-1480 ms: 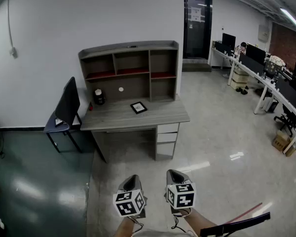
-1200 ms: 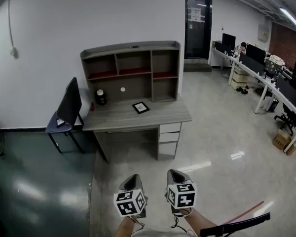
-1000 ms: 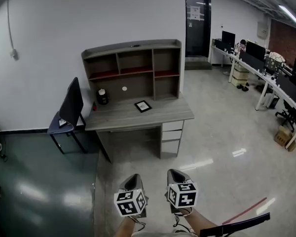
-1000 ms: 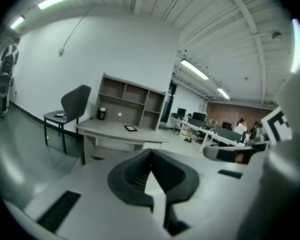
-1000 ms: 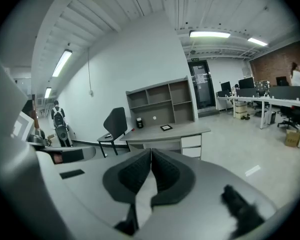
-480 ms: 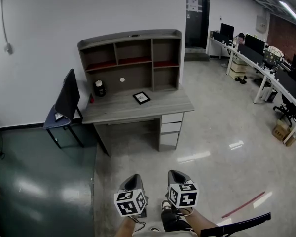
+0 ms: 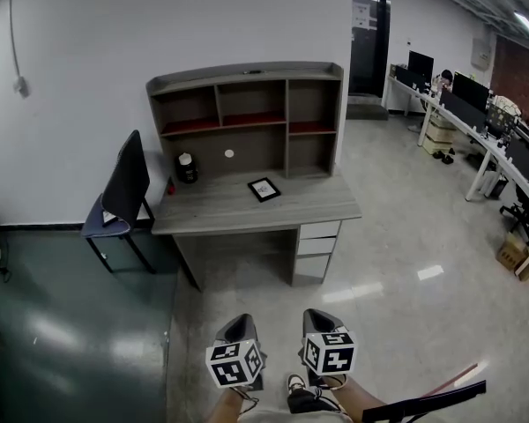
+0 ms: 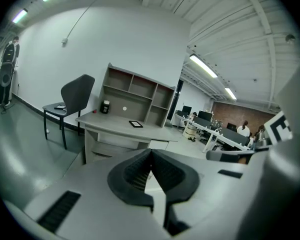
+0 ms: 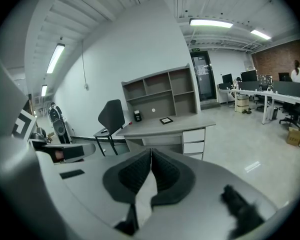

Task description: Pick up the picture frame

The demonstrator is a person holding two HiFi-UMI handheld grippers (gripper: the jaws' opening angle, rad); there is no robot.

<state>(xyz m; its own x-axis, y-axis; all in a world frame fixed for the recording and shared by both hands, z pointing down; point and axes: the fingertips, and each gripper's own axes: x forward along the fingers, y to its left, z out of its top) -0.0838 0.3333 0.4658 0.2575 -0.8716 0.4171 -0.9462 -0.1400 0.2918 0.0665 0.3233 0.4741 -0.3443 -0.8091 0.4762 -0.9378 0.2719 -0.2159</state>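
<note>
- Our left tongs (image 7: 238,326) and right tongs (image 7: 316,317) are both closed on nothing, held low over the floor and well apart from the tabletop (image 7: 317,211).
- The picture frame (image 7: 264,189) lies flat near the tabletop's middle, just in front of the shelf unit (image 7: 247,117).
- We judge it light and stiff, perhaps glass-fronted and fragile. We would pinch its dark border at one edge.
- It faces up, skewed to the tabletop's front edge. It looks nearly square, so we can tell no long axis.

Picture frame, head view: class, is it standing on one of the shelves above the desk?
No, the picture frame lies on the desk top, in front of the shelf unit.
</note>
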